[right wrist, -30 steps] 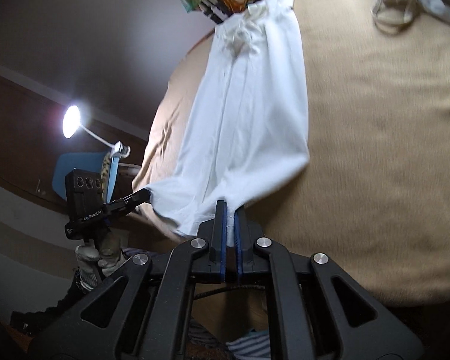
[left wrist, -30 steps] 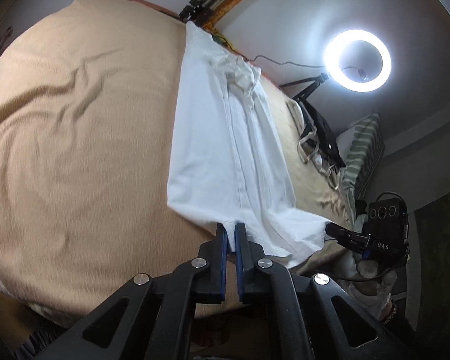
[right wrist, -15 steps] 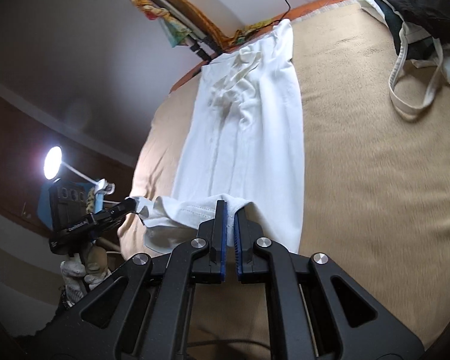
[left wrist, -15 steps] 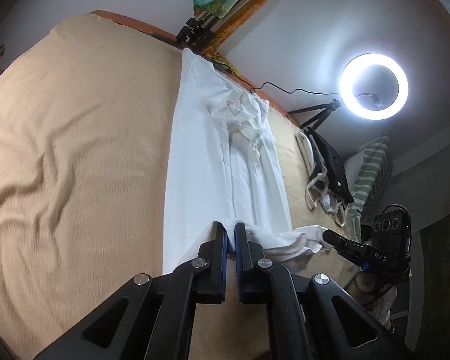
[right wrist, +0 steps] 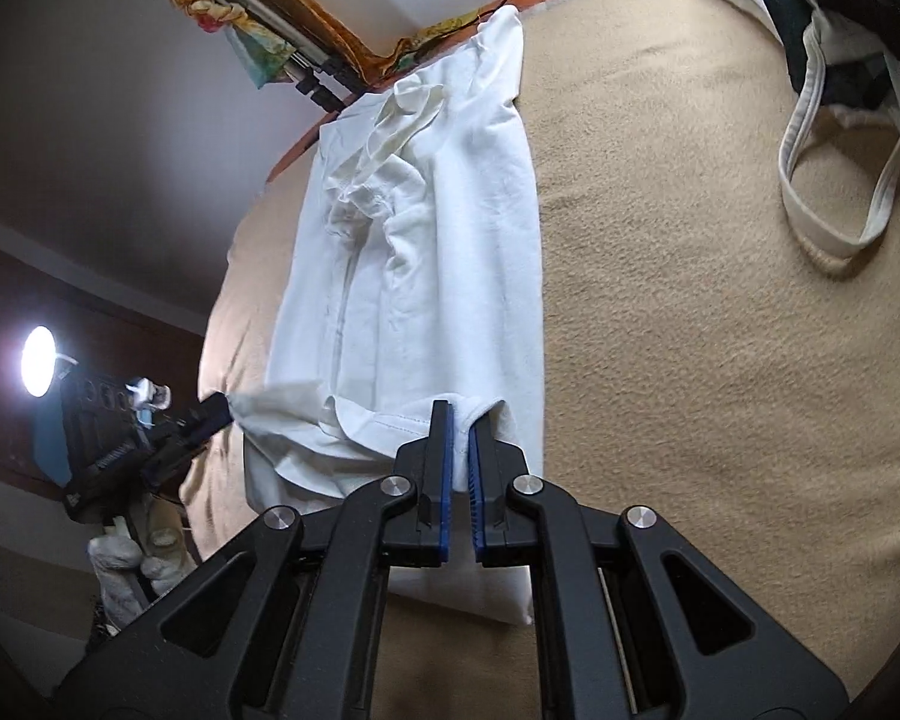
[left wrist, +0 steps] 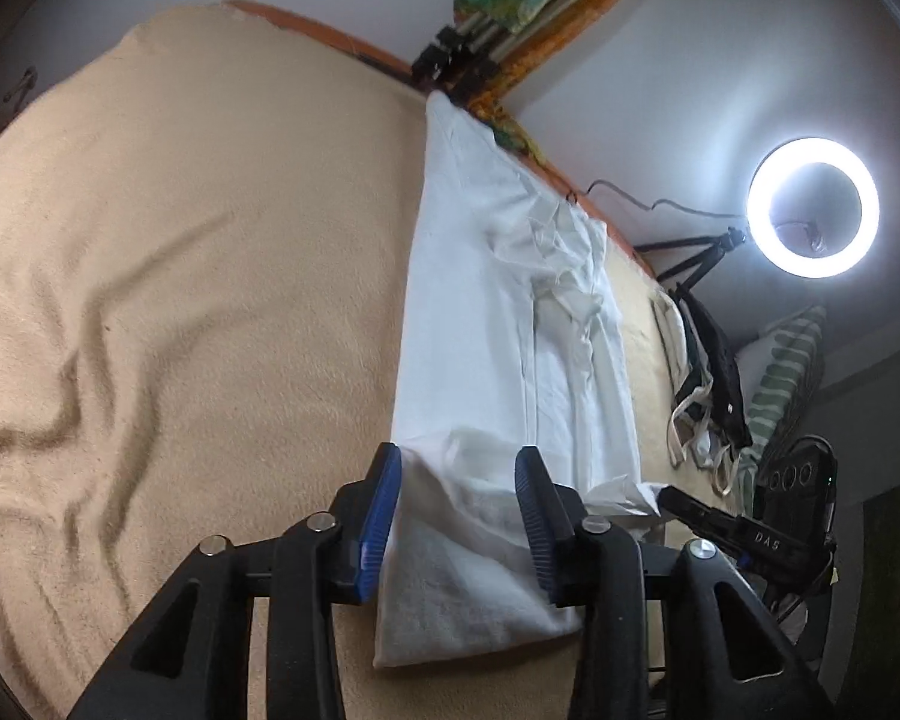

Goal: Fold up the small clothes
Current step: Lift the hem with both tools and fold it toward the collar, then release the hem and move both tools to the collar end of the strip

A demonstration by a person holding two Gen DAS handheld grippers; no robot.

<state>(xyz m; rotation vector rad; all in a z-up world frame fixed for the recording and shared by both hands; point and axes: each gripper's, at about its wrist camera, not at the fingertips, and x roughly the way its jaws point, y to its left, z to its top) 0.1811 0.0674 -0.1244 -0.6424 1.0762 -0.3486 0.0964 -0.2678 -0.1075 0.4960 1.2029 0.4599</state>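
Note:
A white shirt [left wrist: 498,330] lies lengthwise on the beige blanket [left wrist: 180,270], its sides folded in and its collar at the far end. Its near hem is doubled over onto the body. My left gripper [left wrist: 456,456] hovers over that fold; its jaws are opening, and the cloth between the blue pads is not pinched. In the right wrist view the shirt [right wrist: 426,240] runs away from my right gripper [right wrist: 459,414], whose pads still pinch the hem edge while the jaws start to part. Each gripper shows in the other's view, the right gripper [left wrist: 669,495] and the left gripper [right wrist: 216,411].
A dark bag with cream straps [right wrist: 834,168] lies on the blanket right of the shirt, beside a striped pillow [left wrist: 786,378]. A ring light [left wrist: 813,207] on a tripod stands by the wall. Folded tripods and coloured cloth [left wrist: 480,48] lie at the bed's far edge.
Both grippers carried the shirt's near hem forward over its body. The left jaws, shut on the hem before, now stand apart with the cloth lying loose.

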